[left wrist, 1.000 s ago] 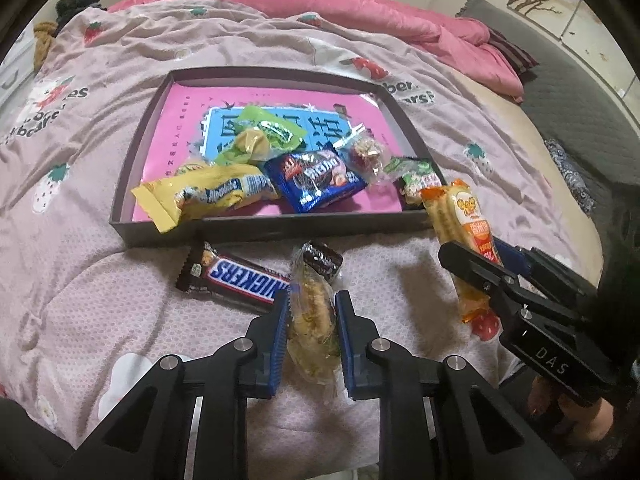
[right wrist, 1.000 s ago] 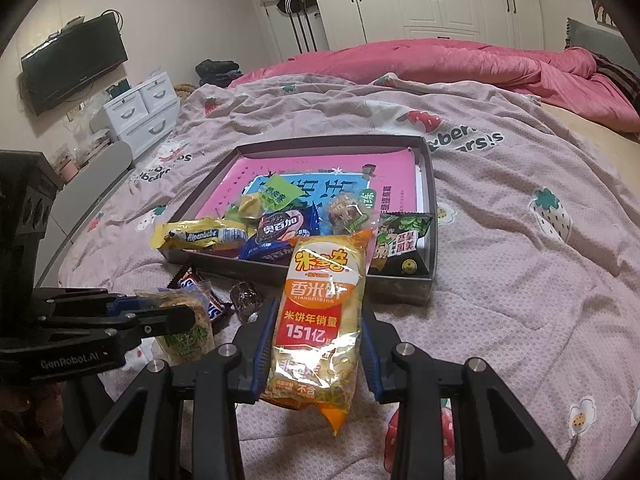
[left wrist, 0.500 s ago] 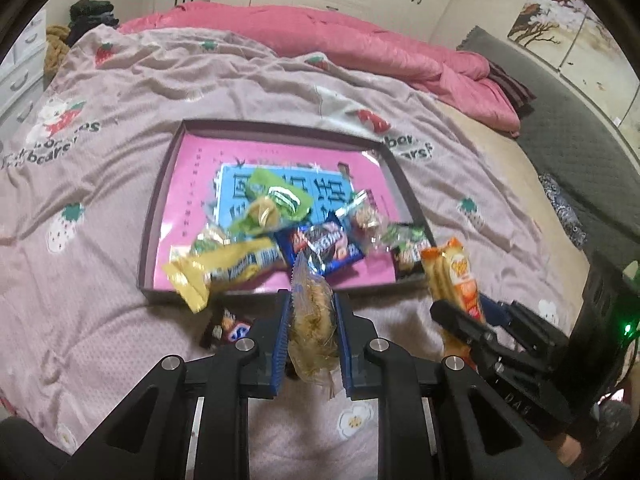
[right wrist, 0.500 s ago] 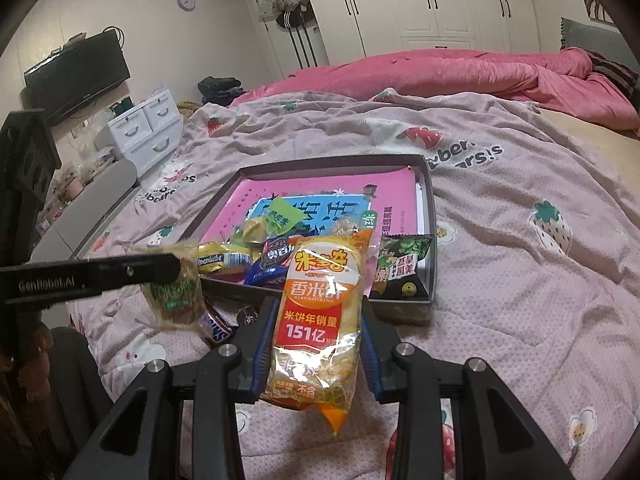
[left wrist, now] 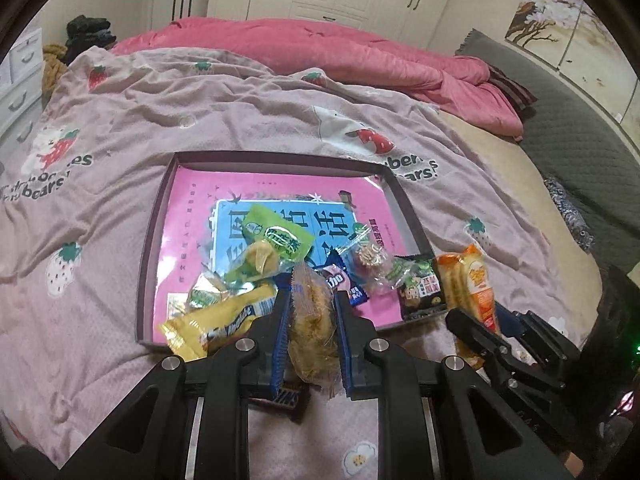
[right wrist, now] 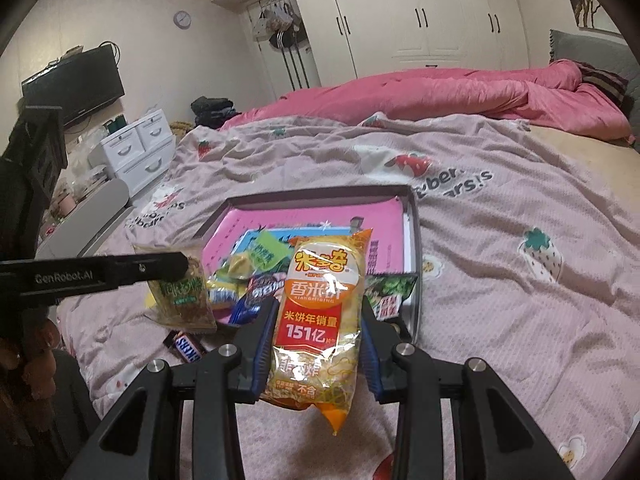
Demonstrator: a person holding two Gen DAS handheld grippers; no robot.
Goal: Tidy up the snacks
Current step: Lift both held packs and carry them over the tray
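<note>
Bed (left wrist: 120,216): under both grippers.
Tray (left wrist: 149,252): ahead of both grippers, holding snacks.
Right gripper (right wrist: 318,344): clamped on rice cracker bag (right wrist: 320,300).
Left gripper (left wrist: 311,320): clamped on clear snack packet (left wrist: 312,316).
Snickers bar (right wrist: 185,346): on the bed, below left gripper.

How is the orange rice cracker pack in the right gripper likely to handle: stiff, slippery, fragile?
Probably fairly stiff: the rice cracker pack stands upright between the right gripper pads without sagging. Its glossy film reflects light, so it may slip under a loose grip. The crackers showing through the clear lower part could crack if squeezed hard. It looks light for its size.
</note>
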